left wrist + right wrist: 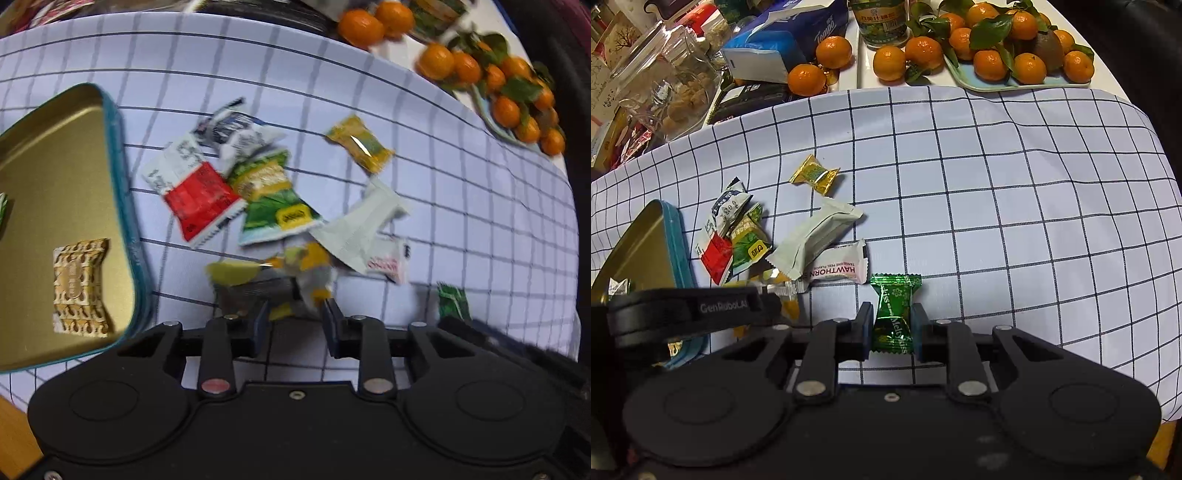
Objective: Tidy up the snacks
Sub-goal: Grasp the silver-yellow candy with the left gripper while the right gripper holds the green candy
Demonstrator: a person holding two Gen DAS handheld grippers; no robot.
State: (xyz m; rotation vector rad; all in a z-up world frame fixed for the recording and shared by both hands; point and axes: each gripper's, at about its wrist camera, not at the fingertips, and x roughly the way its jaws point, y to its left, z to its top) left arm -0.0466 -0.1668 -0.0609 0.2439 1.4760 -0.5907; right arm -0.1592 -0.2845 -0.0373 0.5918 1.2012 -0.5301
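Several wrapped snacks lie in a loose pile on the checked cloth: a red and white packet [201, 195], a green packet [275, 201], a pale packet [360, 225], a gold candy [360, 144]. A teal tin with a gold inside [66, 206] stands at the left and holds a gold patterned candy [79, 286]. My left gripper [295, 317] is open, with a yellow and white wrapper [310, 269] between its fingertips. My right gripper [890, 326] is shut on a green Melty Kiss candy [892, 314]. The tin also shows in the right wrist view [674, 236].
A tray of mandarins with leaves [1008, 48] stands at the back right, with loose mandarins [833, 51] beside it. A blue tissue pack [783, 37], a glass jar [665, 81] and boxes crowd the back left. The left gripper's body [683, 314] is close by my right gripper.
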